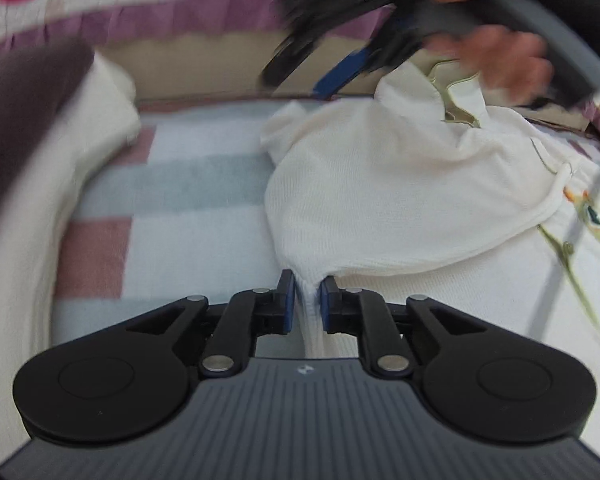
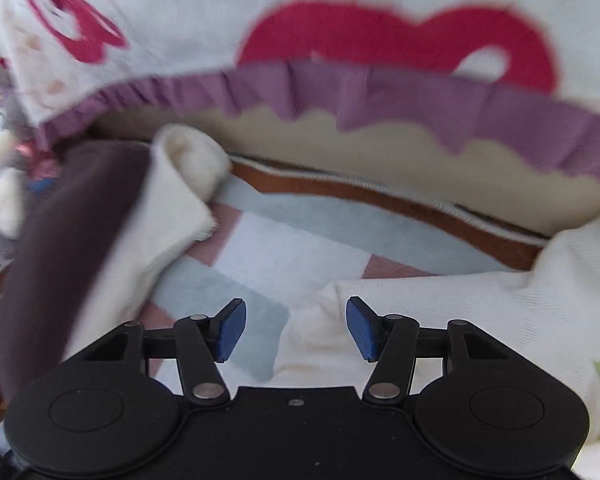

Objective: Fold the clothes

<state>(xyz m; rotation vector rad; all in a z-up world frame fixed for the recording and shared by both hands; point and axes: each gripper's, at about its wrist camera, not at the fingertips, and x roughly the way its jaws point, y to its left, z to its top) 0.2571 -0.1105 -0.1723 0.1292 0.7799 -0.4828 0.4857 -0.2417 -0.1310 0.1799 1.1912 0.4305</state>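
Fold under way: my left tool (image 1: pixel 308 300) is clamped on a pinched edge of the cream knit garment (image 1: pixel 400 200), lying right on the striped blanket (image 1: pixel 204 184). My right tool (image 2: pixel 296 328), pads apart and empty, must next grip the garment's far edge.

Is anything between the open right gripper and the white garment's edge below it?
Nothing visible. The right gripper hangs open directly over the white garment edge on the striped blanket; the left gripper already pinches a fold.
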